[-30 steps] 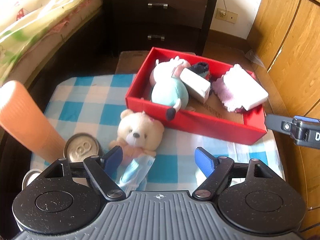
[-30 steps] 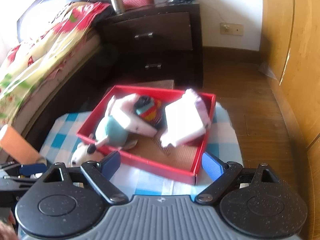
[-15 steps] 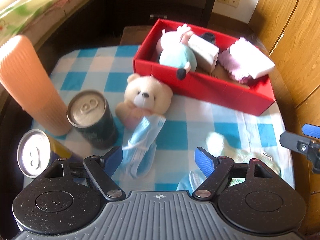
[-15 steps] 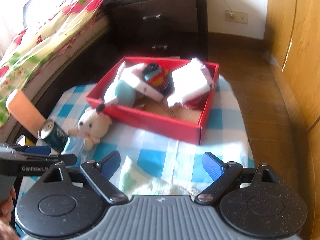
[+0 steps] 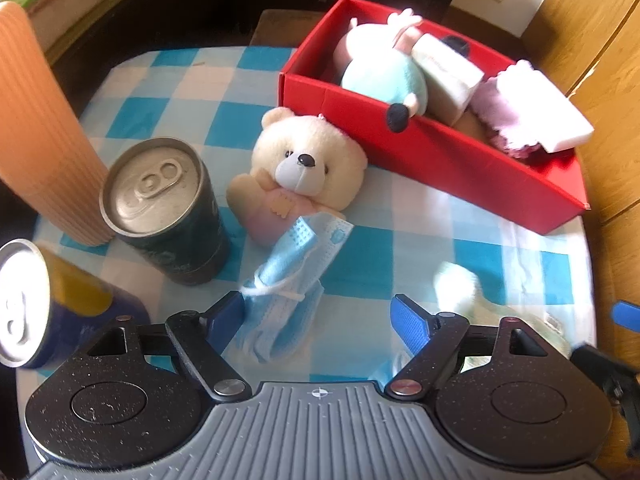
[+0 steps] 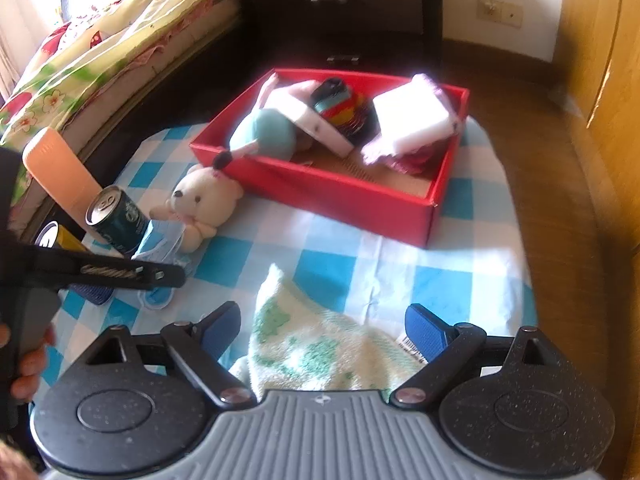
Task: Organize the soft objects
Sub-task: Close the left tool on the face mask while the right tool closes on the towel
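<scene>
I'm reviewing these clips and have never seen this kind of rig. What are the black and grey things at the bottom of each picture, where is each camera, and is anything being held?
No robot here: a person carries a hand-held gripper in each hand, with a fisheye camera on each looking along its two blue-padded fingers. One picture comes from the left gripper, the other from the right gripper. Both are open and hold nothing.

On the blue checked cloth lie a teddy bear, a blue face mask under the left gripper, and a green-patterned towel under the right one. Two drink cans and an orange ribbed cup stand at the left. The red box already holds a plush toy, white blocks and other soft things.
</scene>
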Motion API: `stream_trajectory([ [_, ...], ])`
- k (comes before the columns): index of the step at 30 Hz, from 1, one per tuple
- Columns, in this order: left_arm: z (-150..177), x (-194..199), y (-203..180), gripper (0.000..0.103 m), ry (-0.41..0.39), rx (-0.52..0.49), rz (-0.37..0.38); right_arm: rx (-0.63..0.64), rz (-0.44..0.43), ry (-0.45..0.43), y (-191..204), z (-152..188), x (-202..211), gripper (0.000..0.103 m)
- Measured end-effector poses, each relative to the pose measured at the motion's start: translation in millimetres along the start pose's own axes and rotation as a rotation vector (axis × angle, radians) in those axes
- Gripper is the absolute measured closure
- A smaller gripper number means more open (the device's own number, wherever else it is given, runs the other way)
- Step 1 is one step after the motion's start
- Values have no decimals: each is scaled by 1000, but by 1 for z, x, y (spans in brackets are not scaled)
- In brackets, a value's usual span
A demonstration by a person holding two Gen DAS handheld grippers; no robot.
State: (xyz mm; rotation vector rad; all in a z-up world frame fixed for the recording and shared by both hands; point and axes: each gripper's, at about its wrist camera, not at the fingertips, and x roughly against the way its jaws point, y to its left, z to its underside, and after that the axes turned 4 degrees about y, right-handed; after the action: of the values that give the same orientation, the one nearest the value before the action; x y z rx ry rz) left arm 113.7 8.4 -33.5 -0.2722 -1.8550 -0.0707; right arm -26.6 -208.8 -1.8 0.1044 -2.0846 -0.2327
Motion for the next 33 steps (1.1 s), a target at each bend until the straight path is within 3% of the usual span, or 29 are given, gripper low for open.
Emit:
stream_trajectory([
  [5,-6,-16,0,29,24,19,-24,8,11,22,-5,2,-7,34],
  [9,-4,-22,-1,65,50,12,-28,1,21,48,-11,4,-13,34],
  [13,4,-19,-6,71,54,-26,-21,16,30,59,-13,7,-16,34],
  [18,16,-10,-11,77,56,-69,5,24,47,105,-16,15,-29,34],
  [27,24,24,-6,77,-2,-68,127,-9,5,178,-5,25,-58,34],
  [33,22,31,-6,77,-13,-77,155,7,31,204,4,31,-79,31],
])
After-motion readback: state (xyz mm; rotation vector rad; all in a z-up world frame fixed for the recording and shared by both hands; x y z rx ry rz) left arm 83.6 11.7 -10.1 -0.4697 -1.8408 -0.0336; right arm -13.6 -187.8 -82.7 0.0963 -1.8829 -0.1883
